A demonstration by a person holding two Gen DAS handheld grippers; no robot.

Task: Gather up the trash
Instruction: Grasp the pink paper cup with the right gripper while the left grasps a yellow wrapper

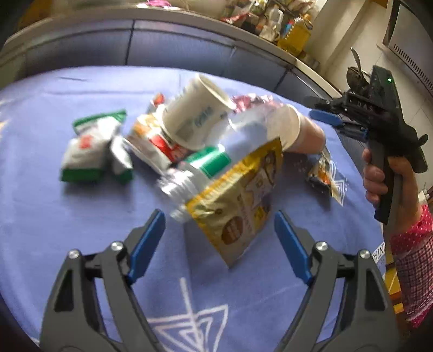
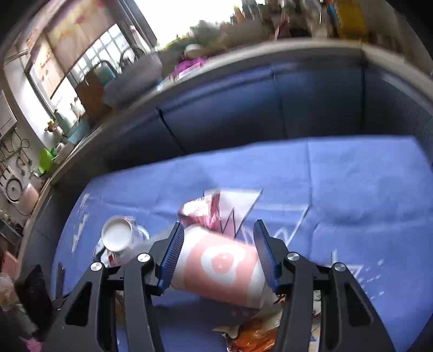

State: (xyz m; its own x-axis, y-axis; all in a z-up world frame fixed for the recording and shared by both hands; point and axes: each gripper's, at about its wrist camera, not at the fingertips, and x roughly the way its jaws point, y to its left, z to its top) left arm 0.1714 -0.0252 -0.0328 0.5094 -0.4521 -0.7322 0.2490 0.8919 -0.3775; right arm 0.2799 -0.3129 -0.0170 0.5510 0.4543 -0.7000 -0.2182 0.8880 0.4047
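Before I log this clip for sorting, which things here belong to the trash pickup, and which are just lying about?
Job:
yellow snack bag
white cup
pink cup
green-and-white wrappers
small crumpled wrapper

Lying about:
blue tablecloth
counter clutter
kitchen window

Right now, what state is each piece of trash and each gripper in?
Left gripper: open, holding nothing.
Right gripper: open, either side of the pink cup, grip unclear.
Pink cup: on its side.
White cup: tipped over on the pile, mouth up and away.
Yellow snack bag: torn open, tilted.
Green and white packets: crumpled, on the blue cloth.
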